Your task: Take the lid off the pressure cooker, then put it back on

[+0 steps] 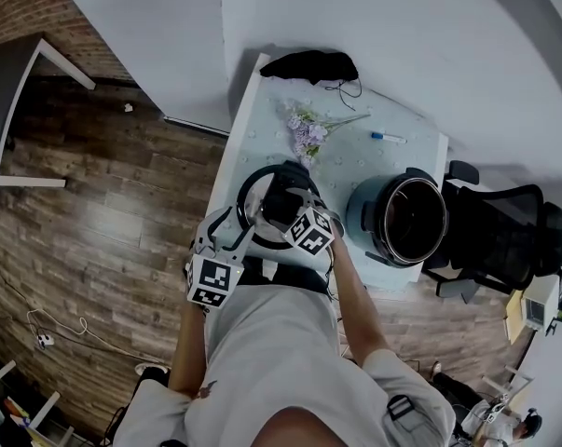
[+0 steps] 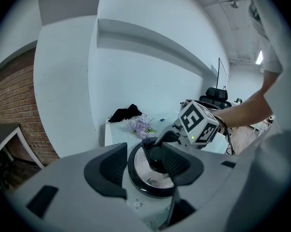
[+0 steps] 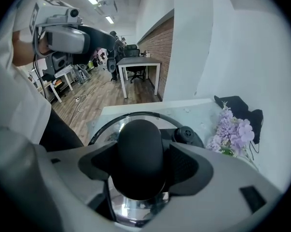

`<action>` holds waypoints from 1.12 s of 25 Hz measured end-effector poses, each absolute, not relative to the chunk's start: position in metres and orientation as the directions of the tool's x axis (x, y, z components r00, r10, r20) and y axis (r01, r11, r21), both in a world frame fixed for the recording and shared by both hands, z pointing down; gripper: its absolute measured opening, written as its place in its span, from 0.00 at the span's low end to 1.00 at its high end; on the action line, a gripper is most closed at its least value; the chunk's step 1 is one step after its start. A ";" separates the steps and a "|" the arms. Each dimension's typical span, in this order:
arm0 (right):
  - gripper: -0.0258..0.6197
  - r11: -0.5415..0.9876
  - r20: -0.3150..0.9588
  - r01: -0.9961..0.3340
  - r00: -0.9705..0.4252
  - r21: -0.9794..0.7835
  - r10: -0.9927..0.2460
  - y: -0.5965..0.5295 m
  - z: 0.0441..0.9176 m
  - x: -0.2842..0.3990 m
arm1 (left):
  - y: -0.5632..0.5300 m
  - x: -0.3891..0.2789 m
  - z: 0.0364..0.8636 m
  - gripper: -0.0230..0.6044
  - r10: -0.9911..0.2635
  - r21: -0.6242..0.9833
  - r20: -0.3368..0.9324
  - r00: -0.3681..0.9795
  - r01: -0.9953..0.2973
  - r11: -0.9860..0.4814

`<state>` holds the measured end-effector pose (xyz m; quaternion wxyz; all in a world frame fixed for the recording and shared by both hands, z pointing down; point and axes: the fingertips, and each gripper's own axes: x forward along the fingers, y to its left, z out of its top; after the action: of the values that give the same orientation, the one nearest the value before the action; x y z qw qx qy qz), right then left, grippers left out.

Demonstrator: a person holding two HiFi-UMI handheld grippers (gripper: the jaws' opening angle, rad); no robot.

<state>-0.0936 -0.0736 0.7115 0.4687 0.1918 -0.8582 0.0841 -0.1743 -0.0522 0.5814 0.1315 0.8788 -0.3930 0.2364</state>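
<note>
**Lid off, cooker open, your right gripper on the knob**

The pressure cooker [image 1: 360, 210] stands uncovered at the right end of the table [image 1: 411, 156]. Its steel inner pot is dark, and nothing can be made out inside. The lid [image 1: 255, 186] lies flat on the table's left side, well apart from the cooker.

Your right gripper [image 1: 282, 201] points steeply down over the lid. Its jaws stand wide around the black knob [image 3: 138, 153], with the pads against both sides of it.

Your left gripper [image 1: 241, 222] hangs just beside the lid's near rim. Its jaws are parted and hold nothing.

A sprig of purple flowers [image 1: 307, 130], a pen [image 1: 388, 138] and a black cloth [image 1: 310, 65] lie farther back.
</note>
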 end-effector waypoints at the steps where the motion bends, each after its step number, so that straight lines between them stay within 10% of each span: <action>1: 0.55 0.914 0.837 -0.405 -0.492 0.024 -0.240 -0.073 0.712 -0.094 | -0.052 -0.174 0.582 0.38 -0.629 0.046 0.519 0.579 -0.754 -0.656; 28: 0.47 0.898 0.823 -0.435 -0.533 -0.066 -0.197 -0.068 0.684 -0.103 | -0.053 -0.183 0.572 0.38 -0.659 0.034 0.504 0.558 -0.775 -0.631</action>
<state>-0.1034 -0.0678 0.6841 0.4475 0.1827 -0.8653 0.1326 -0.1829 -0.0529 0.5723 0.1272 0.8735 -0.4105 0.2288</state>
